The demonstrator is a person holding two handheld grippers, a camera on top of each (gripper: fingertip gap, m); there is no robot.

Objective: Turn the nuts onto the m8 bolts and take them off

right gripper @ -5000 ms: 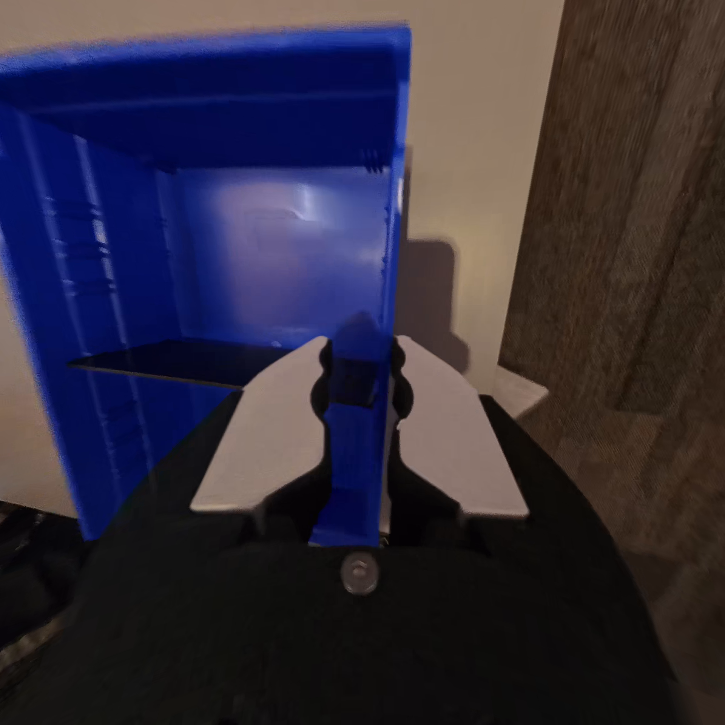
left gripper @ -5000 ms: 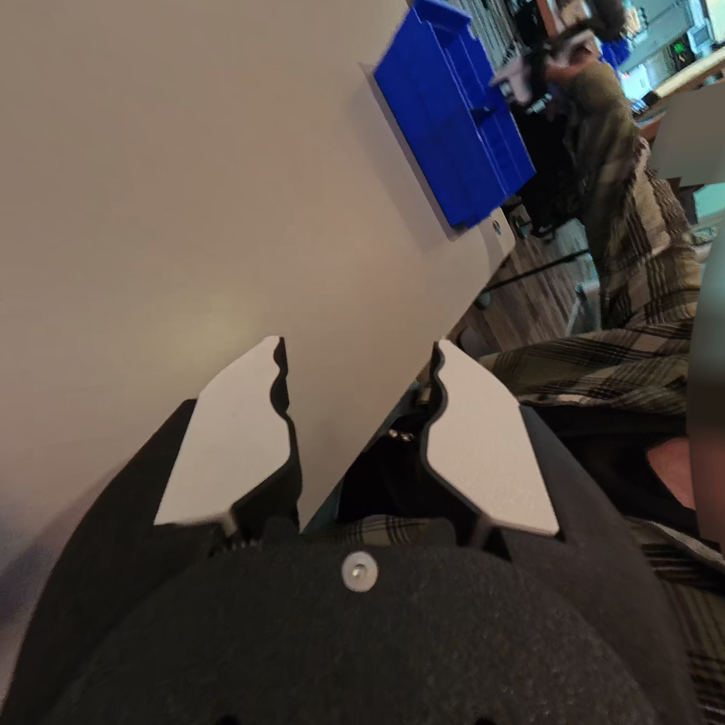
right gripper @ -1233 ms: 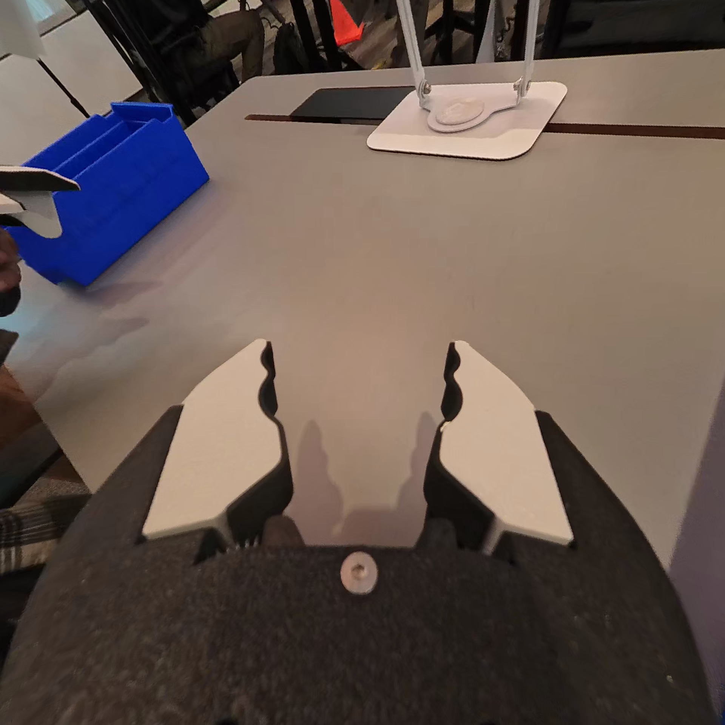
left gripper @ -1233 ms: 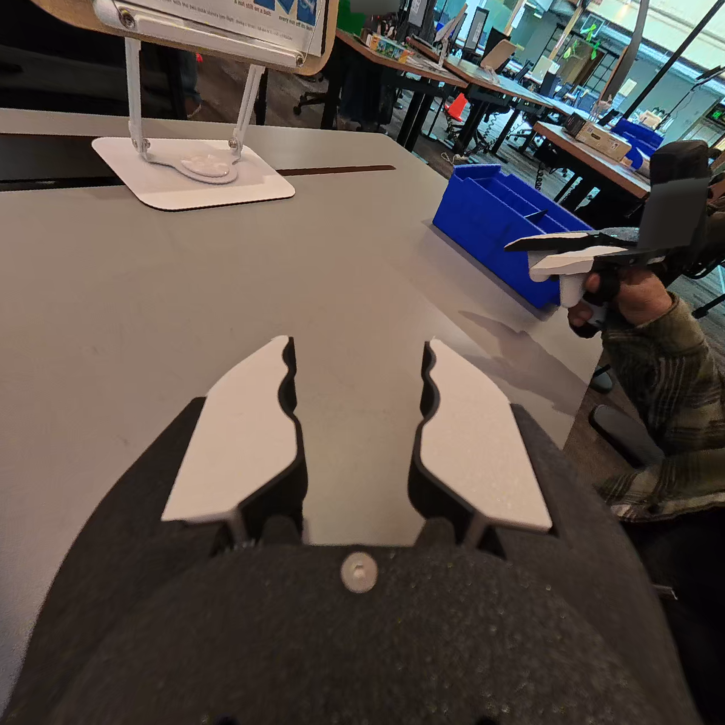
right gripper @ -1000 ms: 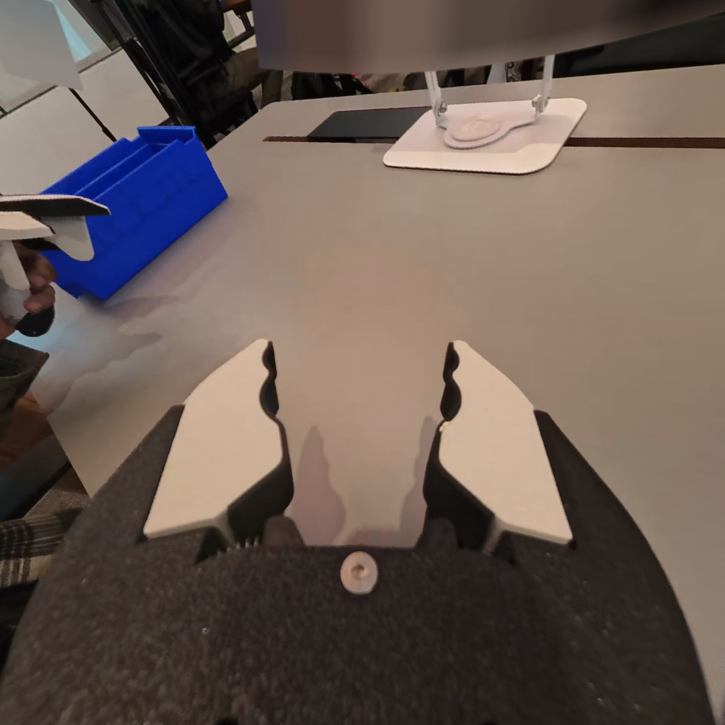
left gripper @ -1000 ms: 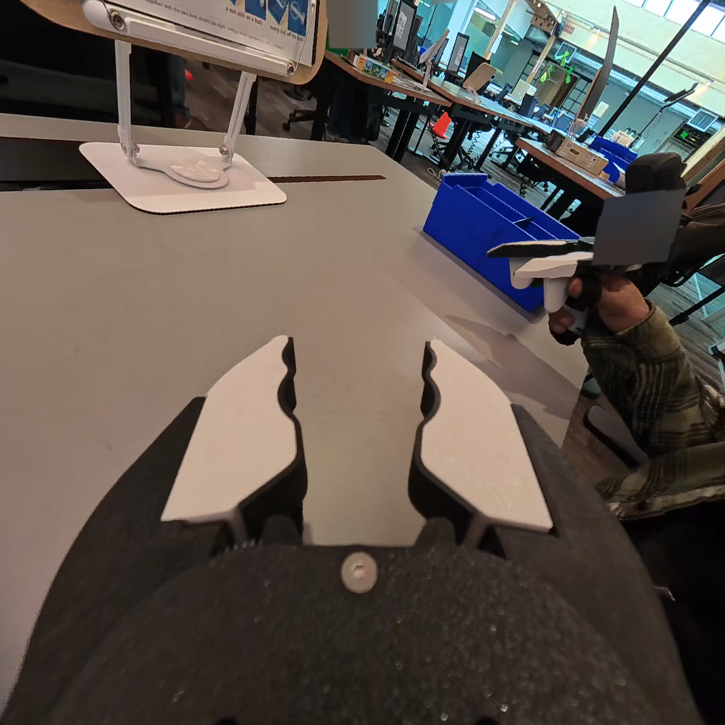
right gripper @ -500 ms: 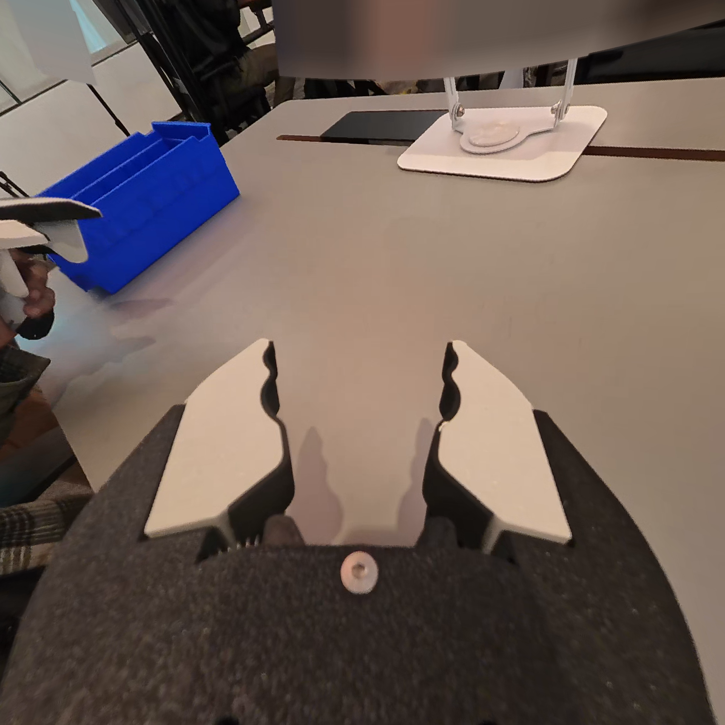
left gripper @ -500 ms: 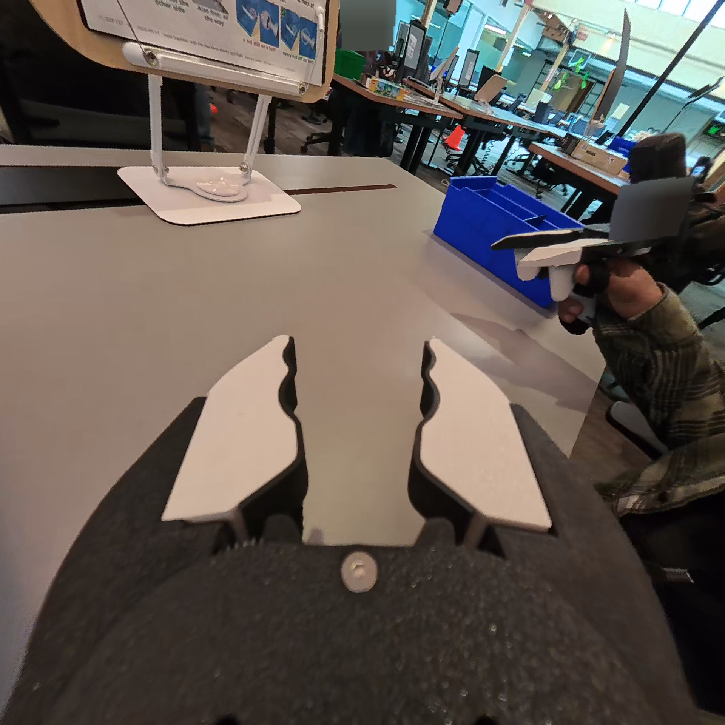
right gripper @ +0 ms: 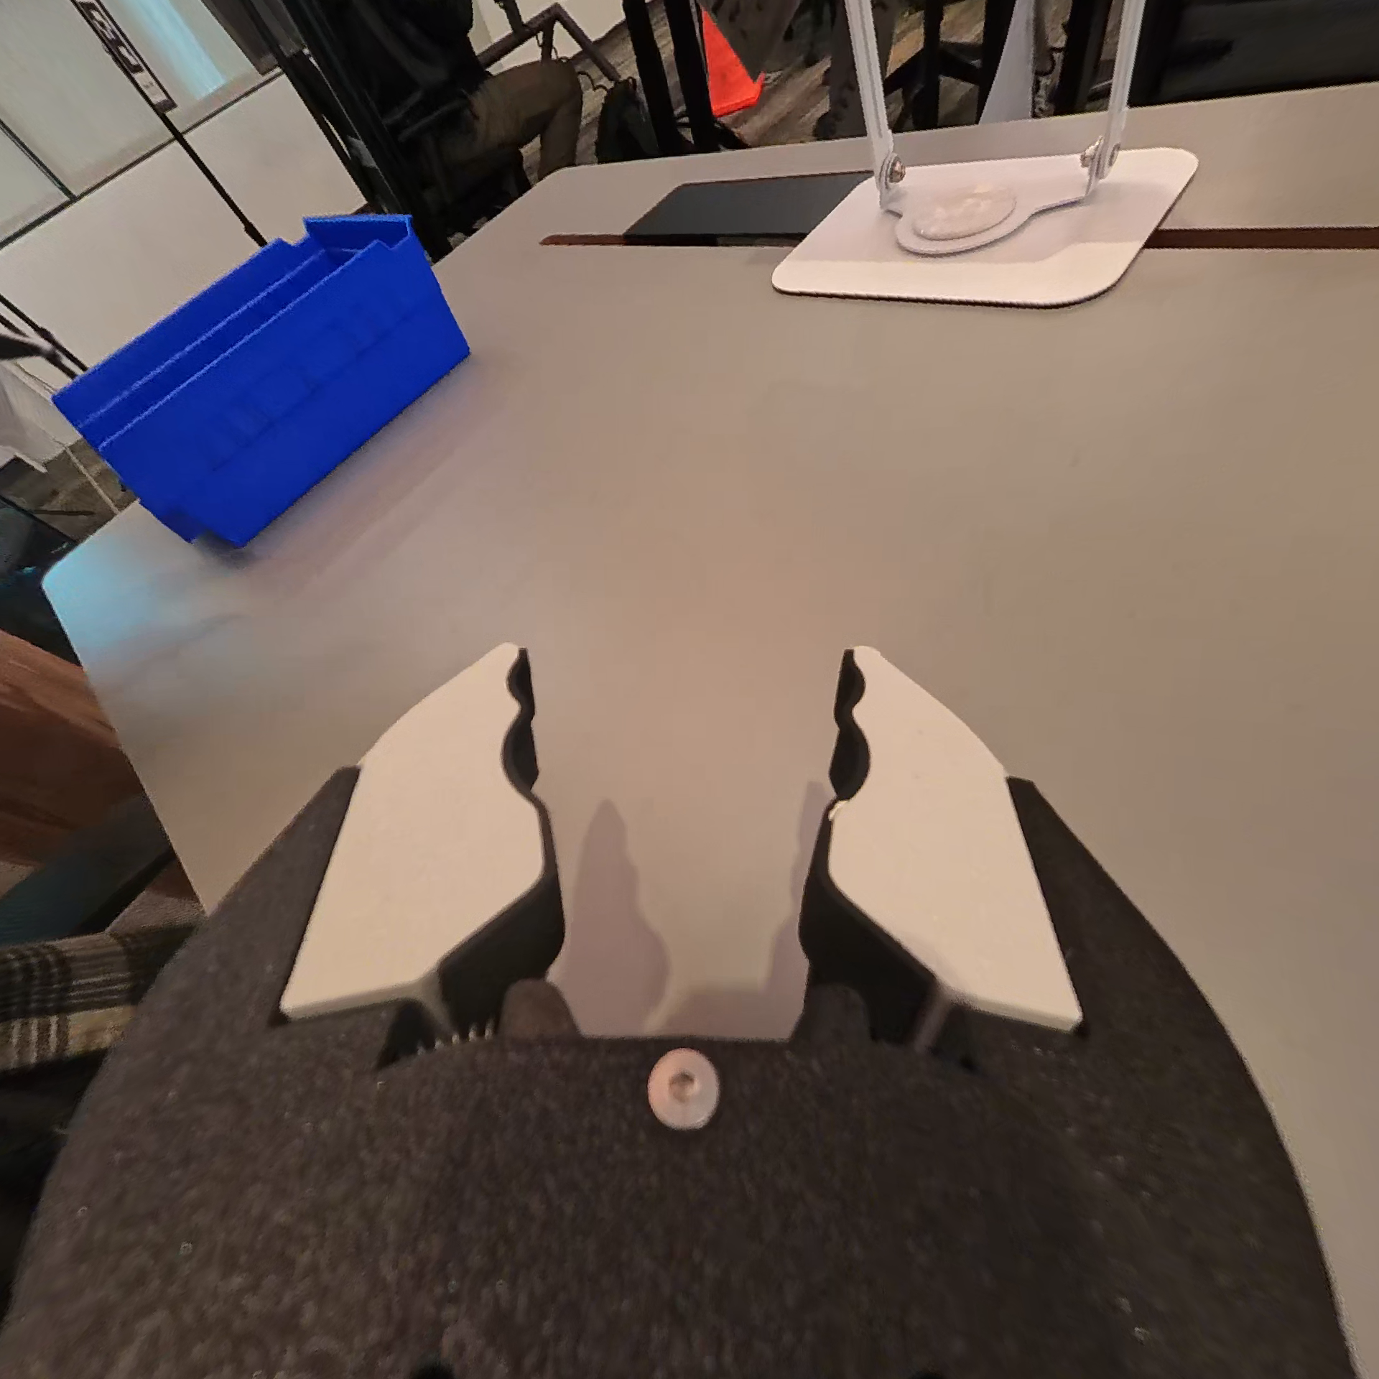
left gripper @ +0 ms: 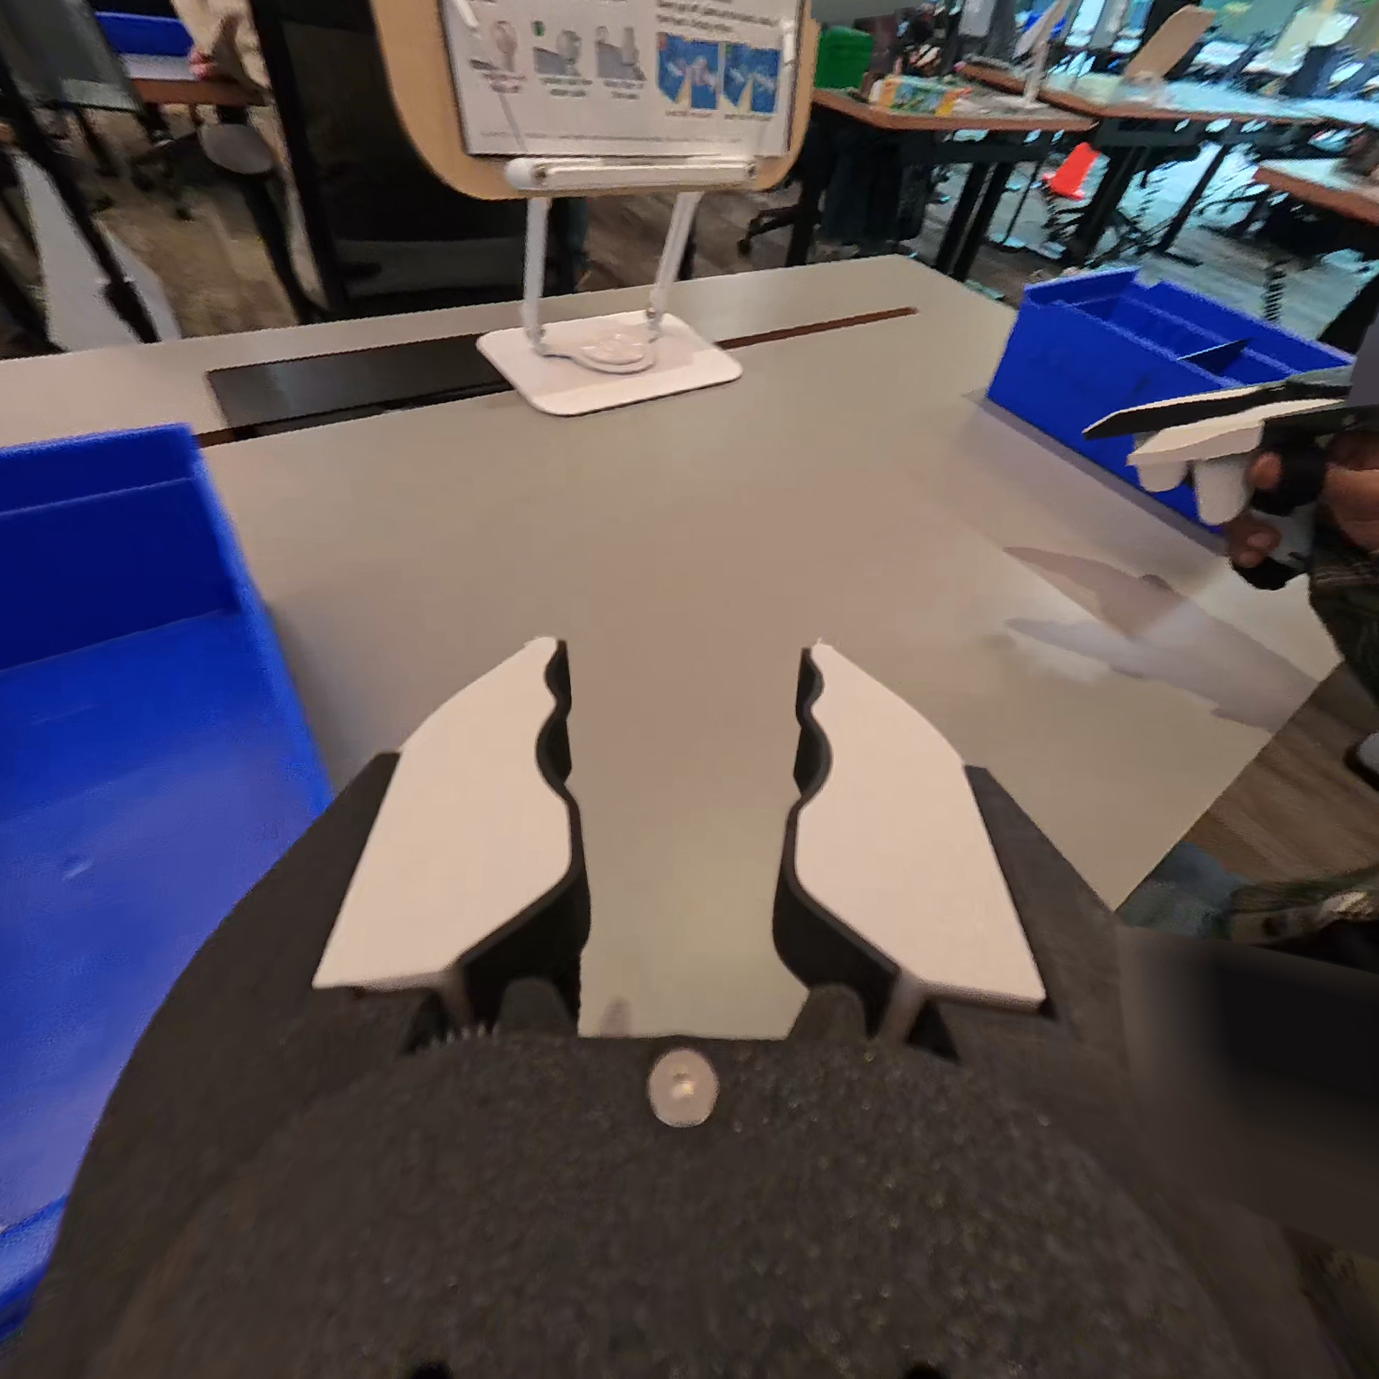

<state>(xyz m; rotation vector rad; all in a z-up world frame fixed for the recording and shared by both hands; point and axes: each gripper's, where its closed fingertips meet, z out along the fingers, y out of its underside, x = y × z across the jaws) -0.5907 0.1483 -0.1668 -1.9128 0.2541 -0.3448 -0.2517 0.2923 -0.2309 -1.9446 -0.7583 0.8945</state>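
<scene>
My left gripper (left gripper: 680, 657) and right gripper (right gripper: 685, 660) both hover with jaws parted, white wavy-edged fingers holding nothing over the smooth grey table (left gripper: 671, 522). Nuts and bolts show nowhere (bin interiors mostly hidden). Boxy blue plastic bins (left gripper: 112, 746) (right gripper: 261, 418) flank me; a white flat-based stand (right gripper: 985, 246) sits beyond.

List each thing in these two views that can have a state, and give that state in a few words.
left gripper: open, empty, above the table.
right gripper: open, empty, above the table.
left blue bin: upright, visible floor bare.
right blue bin: upright, contents hidden.
instruction stand: upright on the table.
</scene>
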